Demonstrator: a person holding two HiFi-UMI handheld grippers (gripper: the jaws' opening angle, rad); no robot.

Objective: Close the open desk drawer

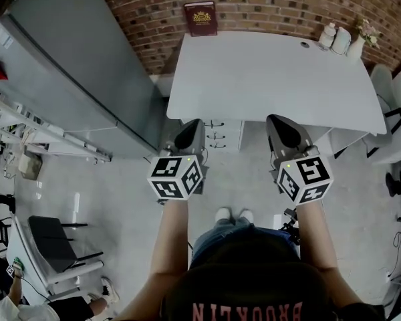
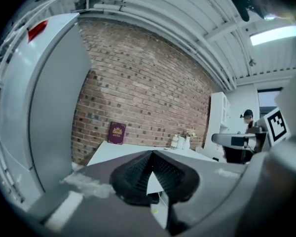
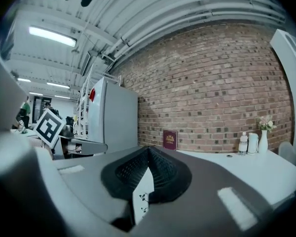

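Note:
The white desk (image 1: pixel 267 79) stands against the brick wall. Below its front edge is a white drawer unit (image 1: pixel 222 135) with small dark handles; from above I cannot tell whether a drawer stands out. My left gripper (image 1: pixel 193 124) hovers just left of the handles with its jaws together and nothing in them. My right gripper (image 1: pixel 279 120) hovers to their right at the desk's front edge, also shut and empty. In the left gripper view the left gripper (image 2: pixel 152 155) points level over the desk (image 2: pixel 123 152). In the right gripper view, drawer handles (image 3: pixel 141 202) show below the meeting tips of the right gripper (image 3: pixel 148 150).
A tall grey cabinet (image 1: pixel 73 72) stands left of the desk. On the desk's far edge are a maroon book (image 1: pixel 201 19), two bottles and a vase (image 1: pixel 342 40). A white chair (image 1: pixel 387 89) is at the right, a black chair (image 1: pixel 53 243) at the lower left.

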